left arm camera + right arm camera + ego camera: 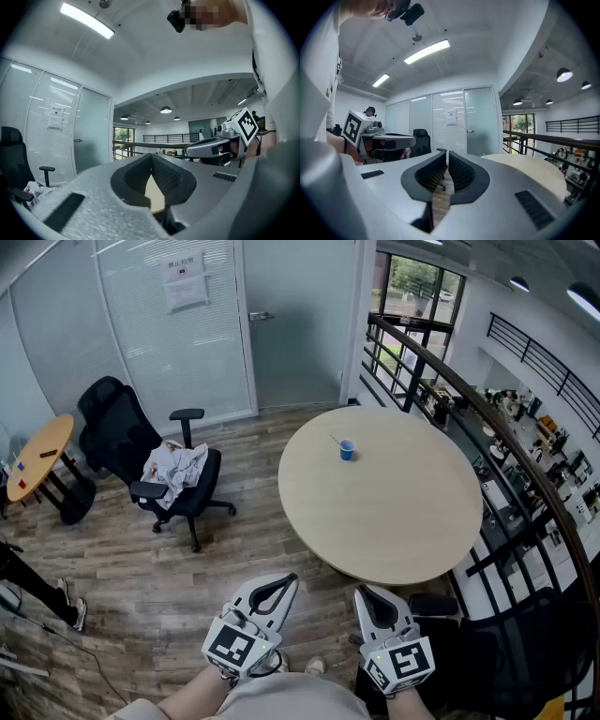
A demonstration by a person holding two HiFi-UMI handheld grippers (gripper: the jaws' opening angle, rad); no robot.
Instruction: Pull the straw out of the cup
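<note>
A small blue cup (347, 451) with a thin straw (335, 440) leaning to the left stands on the far part of the round pale table (394, 521). Both grippers are held close to the person's body, well short of the table and far from the cup. My left gripper (291, 577) has its jaw tips together with nothing between them, as the left gripper view (151, 154) also shows. My right gripper (361, 590) is shut and empty too, its tips (447, 152) almost touching. Neither gripper view shows the cup.
A black office chair (122, 442) with a cloth on its seat stands left of the table. A small wooden side table (42, 456) is at the far left. A dark railing (487, 418) curves behind the table on the right. Wooden floor lies between me and the table.
</note>
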